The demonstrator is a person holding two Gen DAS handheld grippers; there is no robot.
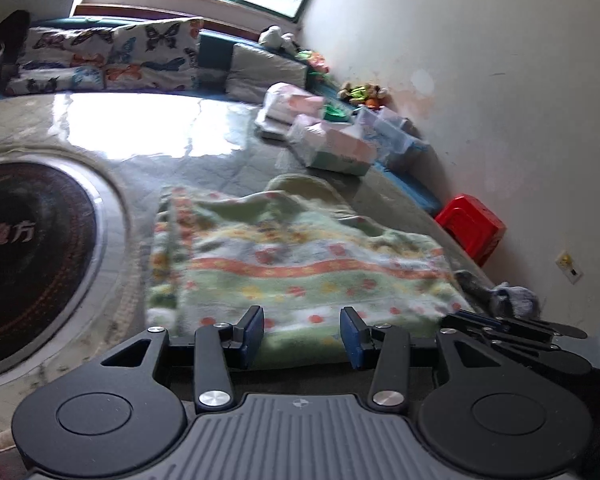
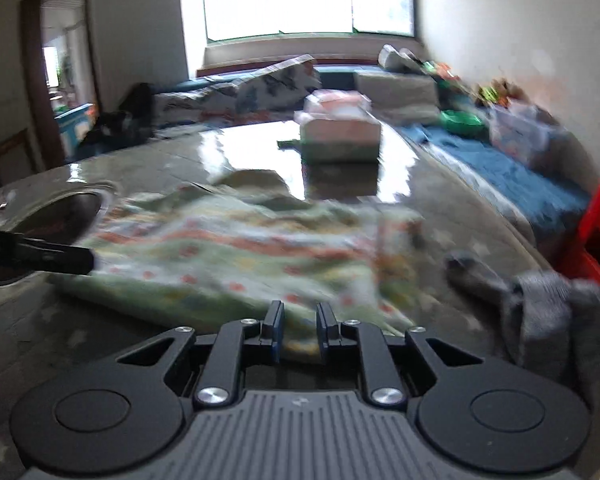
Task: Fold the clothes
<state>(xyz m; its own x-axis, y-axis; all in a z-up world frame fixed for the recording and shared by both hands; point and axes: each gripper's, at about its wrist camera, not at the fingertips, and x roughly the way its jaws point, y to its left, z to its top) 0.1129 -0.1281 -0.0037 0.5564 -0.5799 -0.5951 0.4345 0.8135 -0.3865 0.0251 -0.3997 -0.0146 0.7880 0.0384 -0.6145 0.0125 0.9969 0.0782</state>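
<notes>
We see the green patterned garment (image 1: 300,264) lying spread on the glossy table (image 1: 148,128). Our left gripper (image 1: 302,336) stands open at its near edge. Our right gripper (image 2: 298,330) has a narrow gap with cloth between the fingers; we cannot tell if it grips. Only the right view shows the doorway (image 2: 60,68), and it shows the grey sock (image 2: 540,312) more fully

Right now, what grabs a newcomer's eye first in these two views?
The green fleecy garment with orange floral bands lies spread mid-table, just ahead of both open grippers, left gripper and right gripper. To its left sits a round black inset with a metal rim in the glossy table. A bright red plastic stool stands by the wall at right.
</notes>
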